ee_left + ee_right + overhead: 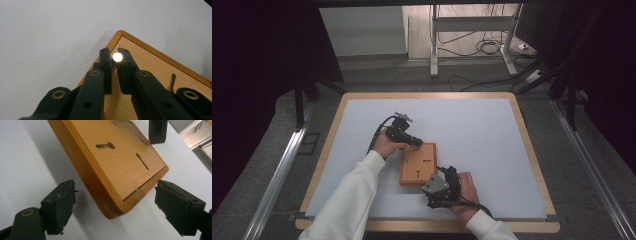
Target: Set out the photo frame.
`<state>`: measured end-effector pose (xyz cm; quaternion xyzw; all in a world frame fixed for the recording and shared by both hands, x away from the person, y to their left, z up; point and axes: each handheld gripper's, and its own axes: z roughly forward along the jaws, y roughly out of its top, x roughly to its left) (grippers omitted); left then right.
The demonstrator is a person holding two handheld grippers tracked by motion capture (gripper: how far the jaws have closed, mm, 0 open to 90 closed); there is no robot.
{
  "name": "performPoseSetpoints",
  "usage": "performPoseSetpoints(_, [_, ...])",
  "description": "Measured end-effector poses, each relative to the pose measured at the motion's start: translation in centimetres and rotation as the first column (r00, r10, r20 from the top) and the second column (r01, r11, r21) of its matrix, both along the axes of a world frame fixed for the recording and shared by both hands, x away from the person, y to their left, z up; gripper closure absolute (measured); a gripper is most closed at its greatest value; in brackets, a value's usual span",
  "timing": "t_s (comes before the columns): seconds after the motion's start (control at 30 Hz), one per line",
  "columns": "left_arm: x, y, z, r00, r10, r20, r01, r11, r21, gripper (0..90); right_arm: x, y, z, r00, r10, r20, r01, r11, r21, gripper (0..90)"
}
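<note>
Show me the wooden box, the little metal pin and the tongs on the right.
wooden box (416, 167): high view, middle of its lid.
metal pin (117, 57): left gripper view, its shiny round end.
right tongs (113, 206): right gripper view, midway between the open tips.

A flat wooden board (417, 164) lies on the white table top (472, 130). The left gripper (414, 141) rests at the board's far left corner. The right gripper (439, 186) sits at its near right corner.
</note>
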<state>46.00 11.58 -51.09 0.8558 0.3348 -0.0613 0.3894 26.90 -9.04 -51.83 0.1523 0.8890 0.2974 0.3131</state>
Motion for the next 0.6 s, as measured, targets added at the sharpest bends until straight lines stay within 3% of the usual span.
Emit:
performPoseSetpoints(0.27, [-0.1, -0.1, 0.0, 0.9999, 0.014, 0.009, -0.014, 0.9999, 0.003, 83.4, 0.5, 1.3, -0.2, 0.9977, -0.013, 0.067, 0.015, 0.999, -0.036, 20.1])
performPoseSetpoints(0.37, [-0.3, -0.2, 0.1, 0.9994, 0.023, 0.024, -0.023, 0.9996, 0.014, 84.2, 0.5, 1.7, 0.0, 0.9954, -0.001, 0.095, 0.008, 0.997, -0.072, 22.4])
performPoseSetpoints(0.6, [-0.4, -0.2, 0.1, 0.9981, 0.039, 0.048, -0.039, 0.9991, 0.014, 84.4, 0.5, 2.2, 0.4, 0.9909, 0.018, 0.133, -0.005, 0.995, -0.101, 39.0])
